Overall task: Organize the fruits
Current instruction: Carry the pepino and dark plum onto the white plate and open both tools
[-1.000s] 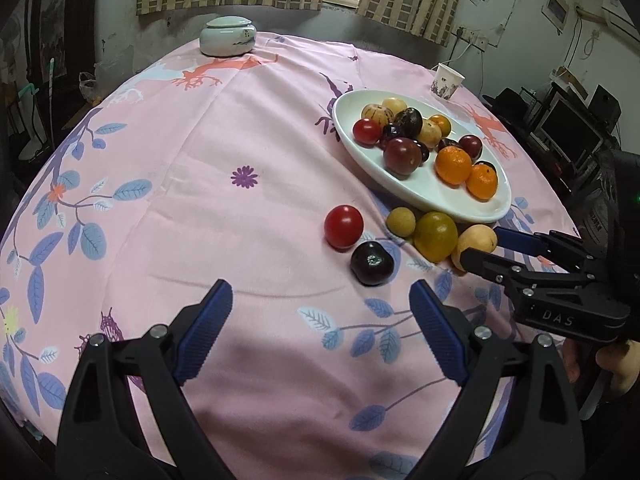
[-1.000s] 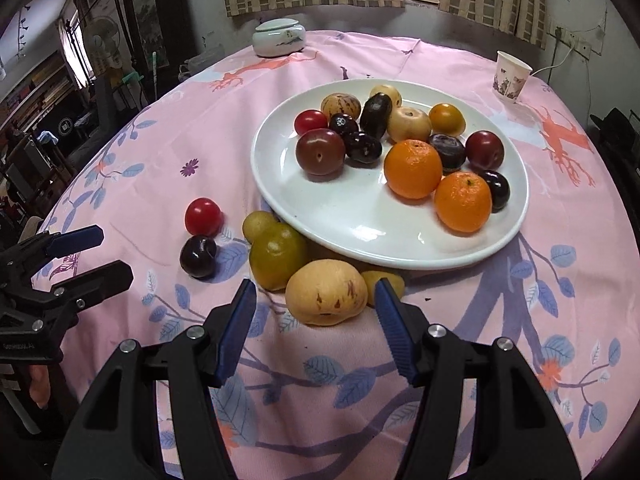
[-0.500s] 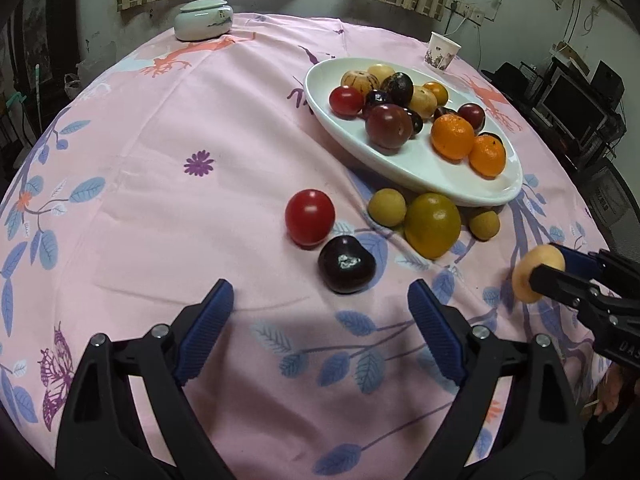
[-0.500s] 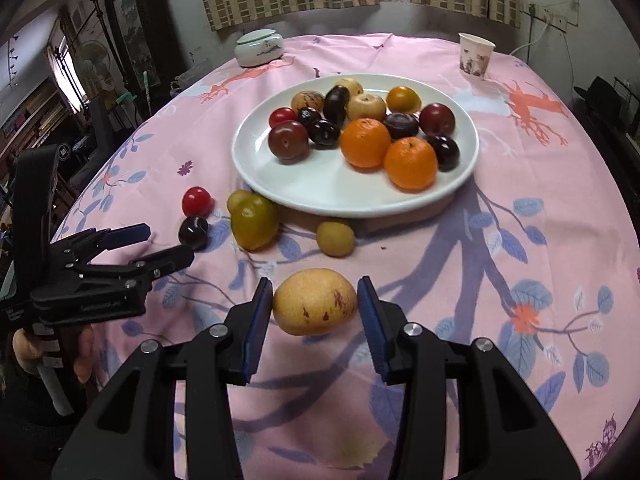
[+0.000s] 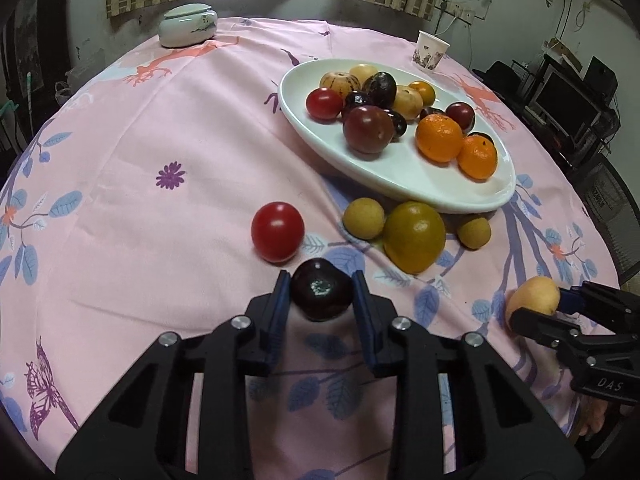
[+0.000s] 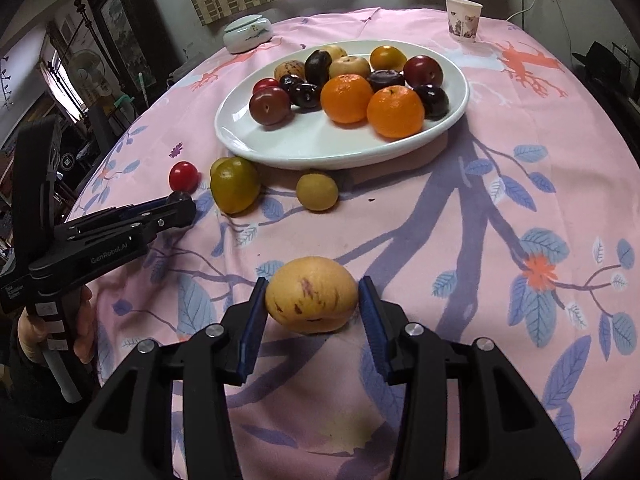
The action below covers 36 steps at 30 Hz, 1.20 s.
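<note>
My left gripper (image 5: 322,280) has its jaws closing, and both blue pads press on a dark plum (image 5: 322,294) that rests on the pink cloth. A red tomato (image 5: 277,231) lies just beyond it to the left. A large yellow-green fruit (image 5: 414,236) and two small ones (image 5: 363,218) (image 5: 474,232) lie by the white plate (image 5: 400,184), which carries oranges, plums and other fruit. My right gripper (image 6: 312,284) is shut on a yellow fruit with purple streaks (image 6: 312,300), held above the cloth and nearer than the plate (image 6: 304,144).
A lidded ceramic jar (image 5: 187,25) and a paper cup (image 5: 432,50) stand at the far side of the round table. A hand (image 6: 80,332) holds the left gripper's handle at the table's left edge. Monitors (image 5: 568,100) sit off to the right.
The left gripper moved forward over the dark plum and closed on it. The right gripper closed on the yellow fruit, lifted it and drew it back from the plate.
</note>
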Motion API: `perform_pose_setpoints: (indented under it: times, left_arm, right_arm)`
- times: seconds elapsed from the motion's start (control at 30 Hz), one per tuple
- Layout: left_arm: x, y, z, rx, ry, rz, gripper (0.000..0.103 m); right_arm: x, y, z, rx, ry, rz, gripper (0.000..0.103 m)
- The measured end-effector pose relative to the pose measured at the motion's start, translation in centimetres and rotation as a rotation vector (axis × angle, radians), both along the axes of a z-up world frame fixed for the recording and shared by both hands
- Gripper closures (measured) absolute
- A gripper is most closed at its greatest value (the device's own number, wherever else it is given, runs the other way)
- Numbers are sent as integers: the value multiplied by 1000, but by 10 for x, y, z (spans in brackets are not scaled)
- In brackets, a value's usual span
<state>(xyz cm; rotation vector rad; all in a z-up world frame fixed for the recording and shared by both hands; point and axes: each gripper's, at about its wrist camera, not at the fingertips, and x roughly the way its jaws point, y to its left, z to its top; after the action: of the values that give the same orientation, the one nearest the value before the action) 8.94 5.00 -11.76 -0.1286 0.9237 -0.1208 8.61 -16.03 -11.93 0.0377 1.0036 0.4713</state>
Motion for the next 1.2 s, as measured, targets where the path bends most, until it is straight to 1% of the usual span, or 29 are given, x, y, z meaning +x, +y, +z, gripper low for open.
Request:
perform_pose_setpoints:
  times: [0.1, 0.27, 0.37, 0.47, 0.63, 0.77, 0.8, 0.9, 0.97, 1.03, 1.07, 1.2]
  left_arm:
    - [-9, 0, 9, -12, -15, -10, 72]
    - [-29, -4, 35, -19, -86, -44, 72]
    - [-36, -9, 44, -19, -108, -65, 72]
    - [-38, -14, 49, -17, -116, -77, 72]
    - [-30, -21, 52, -8, -100, -99, 72]
    - [-5, -22, 64, 13, -104, -114, 72]
    - [6, -21, 67, 22, -103, -111, 72]
    - [41, -20, 77, 11, -87, -103, 72]
    - [62, -26, 83, 43, -98, -101, 72]
    - [80, -29, 84, 77, -110, -85, 72]
    - [89, -28, 82, 88, -102, -72, 72]
    - [121, -16, 67, 61, -36, -32, 72]
  right_arm:
    - [-1, 5, 3, -12, -9, 6, 59]
    - [-11, 8, 20, -4, -61, 11, 59]
    - [-14, 7, 23, 0, -68, 5, 59]
    - [-14, 6, 23, 2, -67, 5, 59]
    - [-14, 4, 25, 9, -64, 8, 59]
    - [-3, 6, 40, 9, -86, 25, 59]
    - [2, 7, 46, 12, -100, 27, 59]
    - [23, 14, 65, 13, -140, 34, 59]
    - [41, 22, 71, 8, -143, 39, 59]
    - [60, 30, 71, 2, -126, 47, 59]
    - [70, 34, 68, 6, -108, 49, 59]
    - [91, 48, 53, -2, -60, 58, 59]
